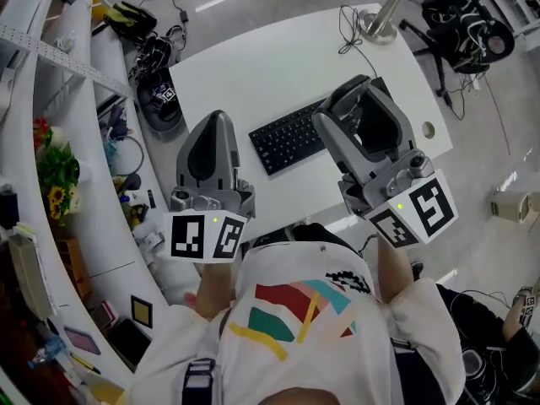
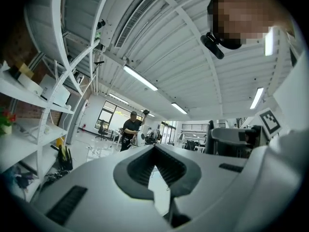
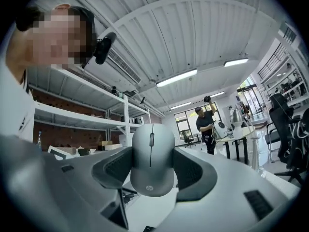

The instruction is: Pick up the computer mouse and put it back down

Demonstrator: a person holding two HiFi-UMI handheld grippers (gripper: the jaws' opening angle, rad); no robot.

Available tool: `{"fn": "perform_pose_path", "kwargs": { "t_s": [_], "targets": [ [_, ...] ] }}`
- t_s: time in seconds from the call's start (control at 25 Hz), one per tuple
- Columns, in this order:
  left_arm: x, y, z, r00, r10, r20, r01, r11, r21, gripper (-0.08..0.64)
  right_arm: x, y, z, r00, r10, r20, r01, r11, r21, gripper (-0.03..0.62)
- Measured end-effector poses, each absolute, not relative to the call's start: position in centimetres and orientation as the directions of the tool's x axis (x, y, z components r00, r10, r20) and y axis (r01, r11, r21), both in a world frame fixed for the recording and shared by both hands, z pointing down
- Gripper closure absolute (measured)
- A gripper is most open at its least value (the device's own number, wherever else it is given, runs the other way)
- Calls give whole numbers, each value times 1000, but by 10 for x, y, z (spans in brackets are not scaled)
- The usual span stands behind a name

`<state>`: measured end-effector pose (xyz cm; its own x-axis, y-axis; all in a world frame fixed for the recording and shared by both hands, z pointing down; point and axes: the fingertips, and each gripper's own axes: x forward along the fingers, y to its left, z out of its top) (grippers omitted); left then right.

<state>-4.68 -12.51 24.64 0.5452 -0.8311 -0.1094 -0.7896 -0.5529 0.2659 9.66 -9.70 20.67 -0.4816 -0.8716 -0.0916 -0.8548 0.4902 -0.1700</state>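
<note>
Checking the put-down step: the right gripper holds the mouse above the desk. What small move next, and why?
Probably lower the right gripper toward the bare table beside the keyboard: its jaws clamp the mouse in the air, so it must touch down before they open.

Left gripper (image 1: 216, 121) closed, right gripper (image 1: 365, 93) clamping mouse (image 3: 152, 164)

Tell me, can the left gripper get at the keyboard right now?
Probably yes. The left gripper is empty and hovers beside the keyboard, with only bare table between them; the right gripper, holding the mouse, overlaps just its far end.
</note>
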Motion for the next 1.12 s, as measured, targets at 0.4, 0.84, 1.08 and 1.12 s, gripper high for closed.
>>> {"fn": "perform_pose_path", "kwargs": {
  "t_s": [0.4, 0.84, 1.08, 1.12],
  "targets": [
    [-70, -203, 323, 469, -880, -73, -868, -474, 144, 515, 19, -311, 353, -575, -758, 308, -814, 492, -308, 313],
    [-106, -260, 407, 325, -945, 44, -932, -312, 185, 515, -13, -431, 527, -416, -595, 688, -895, 399, -196, 314],
    [-116, -277, 418, 284, -957, 55, -942, -267, 205, 515, -27, -452, 553, -399, -560, 726, -900, 392, -192, 316],
    [-116, -278, 418, 283, -958, 54, -944, -268, 192, 515, -28, -455, 554, -390, -563, 729, -904, 385, -186, 316]
  ]
}}
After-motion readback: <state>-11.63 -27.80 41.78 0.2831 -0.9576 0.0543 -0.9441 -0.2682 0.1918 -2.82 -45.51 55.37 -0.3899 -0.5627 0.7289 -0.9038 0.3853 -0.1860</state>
